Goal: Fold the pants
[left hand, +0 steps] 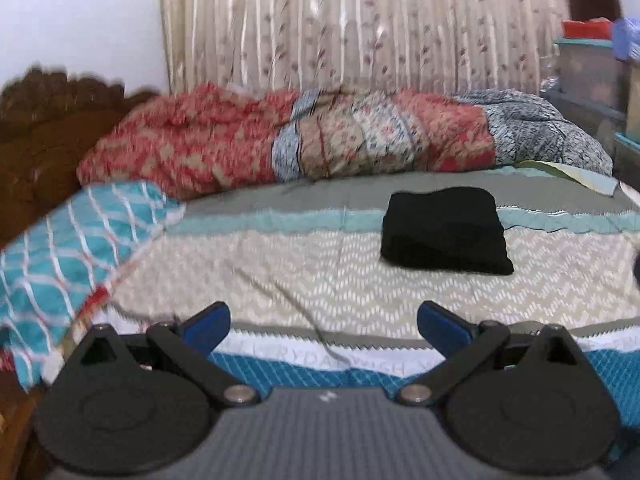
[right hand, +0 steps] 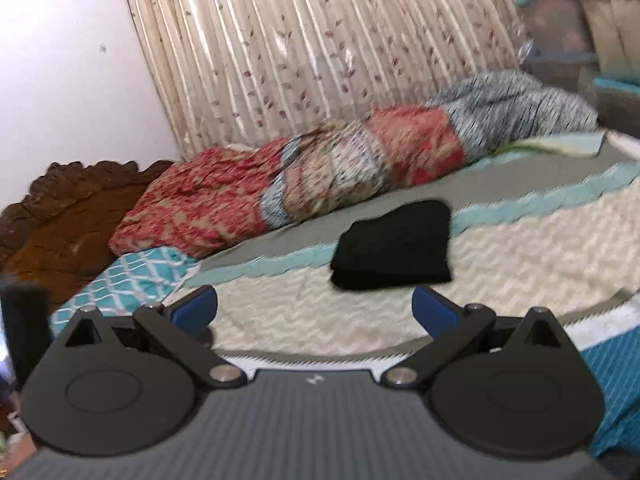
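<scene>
The black pants point(left hand: 444, 232) lie folded into a compact rectangle on the bed's patterned cover point(left hand: 280, 272), right of centre. They also show in the right wrist view point(right hand: 394, 246). My left gripper point(left hand: 324, 320) is open and empty, held back above the near part of the bed, well short of the pants. My right gripper point(right hand: 314, 308) is open and empty too, just short of the pants' near edge. Both have blue pads point(left hand: 210, 326) point(right hand: 434, 312).
A bunched red and blue floral quilt point(left hand: 320, 136) lies along the far side by the curtain point(left hand: 360, 20). A teal lattice pillow point(left hand: 68, 248) lies at the left by the carved wooden headboard point(left hand: 44, 128). Storage boxes point(left hand: 592, 68) stand at the far right.
</scene>
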{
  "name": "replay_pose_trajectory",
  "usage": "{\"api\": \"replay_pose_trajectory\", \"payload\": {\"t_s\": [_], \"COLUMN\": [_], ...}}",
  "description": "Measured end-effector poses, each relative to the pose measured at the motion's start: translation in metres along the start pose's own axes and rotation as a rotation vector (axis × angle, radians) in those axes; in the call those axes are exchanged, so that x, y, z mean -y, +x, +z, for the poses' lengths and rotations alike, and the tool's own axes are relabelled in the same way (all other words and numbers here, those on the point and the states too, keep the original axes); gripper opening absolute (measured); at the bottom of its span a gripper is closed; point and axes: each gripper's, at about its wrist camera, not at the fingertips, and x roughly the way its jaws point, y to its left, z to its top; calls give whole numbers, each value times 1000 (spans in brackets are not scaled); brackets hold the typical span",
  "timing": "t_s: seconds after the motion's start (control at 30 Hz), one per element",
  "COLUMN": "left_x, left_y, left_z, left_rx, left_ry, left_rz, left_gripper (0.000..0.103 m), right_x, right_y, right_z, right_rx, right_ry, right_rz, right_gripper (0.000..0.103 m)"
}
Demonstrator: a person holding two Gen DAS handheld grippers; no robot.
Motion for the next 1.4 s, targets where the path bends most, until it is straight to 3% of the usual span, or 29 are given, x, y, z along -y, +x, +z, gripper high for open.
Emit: {"api": "replay_pose_trajectory", "payload": {"t_s": [0.1, 0.2, 0.47, 0.87, 1.07, 1.4], "left_x": [-9, -13, -9, -7, -2, -2], "left_y": [7, 12, 15, 20, 20, 21], "left_z": [-2, -4, -6, -9, -10, -11], "left_rx": [-55, -73, -68, -89, -89, -99], "left_ry": [-66, -69, -18, -2, 27, 32], "left_rz": [-21, 1, 50, 9, 24, 95], "left_gripper": [103, 103, 103, 103, 103, 103], "right_x": [-6, -7, -3, 2, 2, 7], "right_y": [3, 7, 11, 12, 11, 10], "right_z": [-6, -9, -12, -12, -11, -12], "right_rx": [-15, -41, -81, -90, -97, -92], "right_ry": [-21, -17, 6, 26, 29, 39], "right_rz": [-27, -41, -45, -50, -46, -50], "right_gripper": [103, 103, 103, 103, 103, 103]}}
